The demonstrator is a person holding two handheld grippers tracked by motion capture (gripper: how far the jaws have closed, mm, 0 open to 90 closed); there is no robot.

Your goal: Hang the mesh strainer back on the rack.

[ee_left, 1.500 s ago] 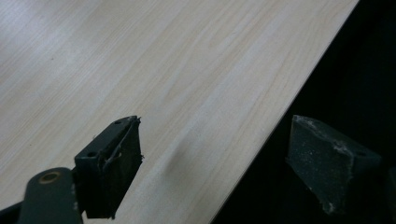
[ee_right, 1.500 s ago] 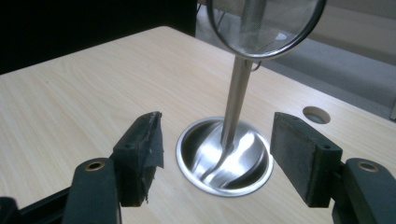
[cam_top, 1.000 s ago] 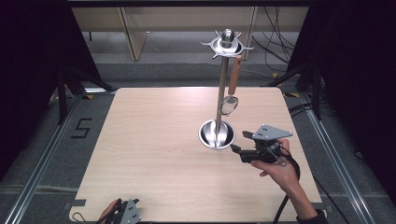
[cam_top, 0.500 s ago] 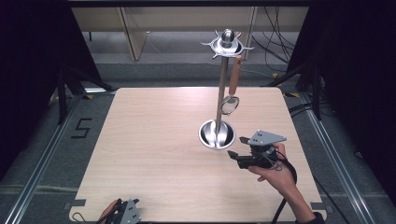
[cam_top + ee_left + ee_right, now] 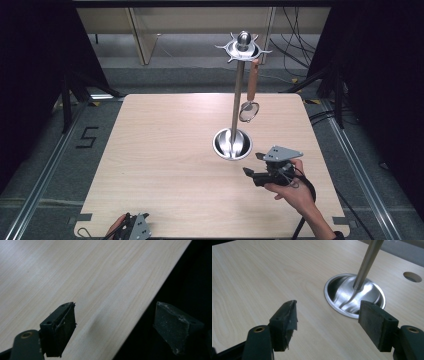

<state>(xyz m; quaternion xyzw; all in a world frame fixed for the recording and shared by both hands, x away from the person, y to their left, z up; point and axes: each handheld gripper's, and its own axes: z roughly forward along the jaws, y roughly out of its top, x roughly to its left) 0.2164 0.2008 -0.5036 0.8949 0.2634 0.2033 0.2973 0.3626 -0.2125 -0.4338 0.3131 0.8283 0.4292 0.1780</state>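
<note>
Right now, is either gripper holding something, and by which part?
Nothing is held. The right gripper has open jaws near the round steel stand base; the left gripper is open too.

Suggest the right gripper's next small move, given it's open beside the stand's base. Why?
Probably back it a little further toward the near table edge and park. The right gripper is open and empty, apart from the stand's base, and the strainer already hangs from the top ring. The left gripper rests open at the near edge.
</note>
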